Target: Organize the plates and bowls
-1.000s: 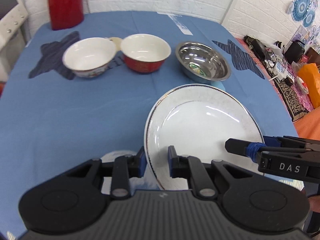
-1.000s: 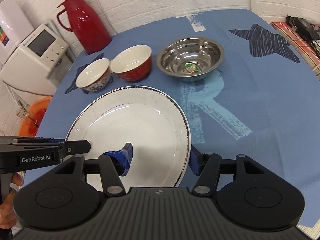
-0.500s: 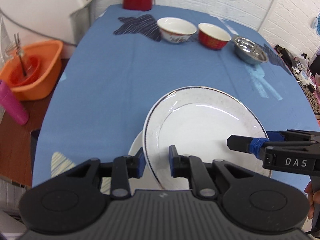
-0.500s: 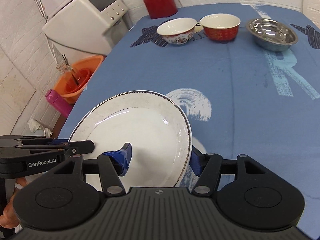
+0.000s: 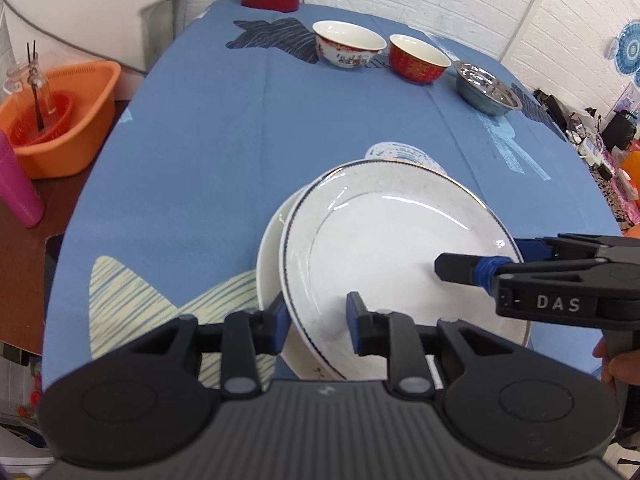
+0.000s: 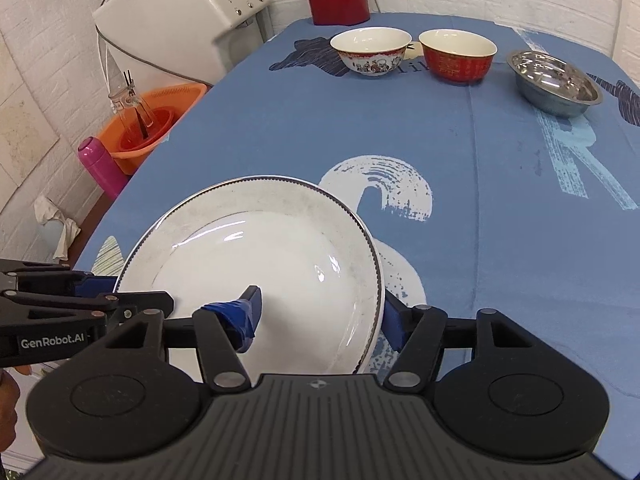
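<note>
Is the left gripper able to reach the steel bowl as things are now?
Probably not at once. The left gripper is shut on the white plate, which the right gripper also holds. The steel bowl stands far across the blue cloth; nothing blocks the way.

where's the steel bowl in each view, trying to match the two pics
Left wrist view: steel bowl sits upper right, at the right end of the bowl row.
Right wrist view: steel bowl sits far upper right.
Shared landmark: the red bowl stands just left of it in both.
</note>
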A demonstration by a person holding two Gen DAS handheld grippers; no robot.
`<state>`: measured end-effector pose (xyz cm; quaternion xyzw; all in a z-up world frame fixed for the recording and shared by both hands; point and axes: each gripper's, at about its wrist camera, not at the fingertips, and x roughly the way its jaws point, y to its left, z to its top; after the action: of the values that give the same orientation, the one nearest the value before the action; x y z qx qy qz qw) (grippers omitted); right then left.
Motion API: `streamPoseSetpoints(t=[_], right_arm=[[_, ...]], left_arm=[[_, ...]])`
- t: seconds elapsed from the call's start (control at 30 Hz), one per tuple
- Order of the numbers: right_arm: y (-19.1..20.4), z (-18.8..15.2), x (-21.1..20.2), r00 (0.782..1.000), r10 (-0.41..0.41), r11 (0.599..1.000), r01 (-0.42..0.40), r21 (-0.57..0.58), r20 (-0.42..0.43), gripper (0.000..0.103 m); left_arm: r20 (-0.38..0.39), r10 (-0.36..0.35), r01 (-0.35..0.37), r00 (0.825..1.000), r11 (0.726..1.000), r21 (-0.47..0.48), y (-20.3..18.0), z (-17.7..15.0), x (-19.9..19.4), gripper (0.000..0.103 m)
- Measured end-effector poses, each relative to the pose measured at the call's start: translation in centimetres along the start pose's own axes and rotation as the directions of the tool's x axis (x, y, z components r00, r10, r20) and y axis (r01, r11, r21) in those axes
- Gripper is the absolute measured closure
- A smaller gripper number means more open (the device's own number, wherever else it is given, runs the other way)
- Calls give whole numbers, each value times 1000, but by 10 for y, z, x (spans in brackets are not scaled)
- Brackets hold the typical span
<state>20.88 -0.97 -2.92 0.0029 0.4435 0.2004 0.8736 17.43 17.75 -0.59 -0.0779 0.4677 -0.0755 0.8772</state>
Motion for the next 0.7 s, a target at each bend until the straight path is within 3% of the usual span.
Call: streamPoseSetpoints(t=[0.07, 0.13, 0.27, 0.33, 0.47, 0.7], right_arm=[[0, -1, 0, 1000, 1, 1000, -1, 0, 0, 55], [-1, -2, 4, 999, 1, 1000, -1, -4, -32, 55], [-2, -3, 5, 1000, 13, 1000, -13, -13, -16, 55], [-4, 1, 5, 1000, 21, 1000, -21, 13, -21, 55], [-11, 13, -13, 997, 21, 999, -23, 31, 78, 56], [-61, 34, -47, 989, -42, 997, 32, 76, 141, 56]], left_arm=[[-2, -19, 19, 1000, 1000, -1, 1, -1, 0, 63], [-7, -63, 63, 998, 998, -23, 4, -1, -4, 44], [8, -98, 98, 995, 995, -33, 11, -1, -18, 43], [8, -56, 56, 998, 998, -23, 11, 1, -25, 43], [49, -23, 23, 999, 1000, 4, 15, 7, -40, 42], [85, -25, 24, 996, 1000, 8, 10, 36, -45, 40]])
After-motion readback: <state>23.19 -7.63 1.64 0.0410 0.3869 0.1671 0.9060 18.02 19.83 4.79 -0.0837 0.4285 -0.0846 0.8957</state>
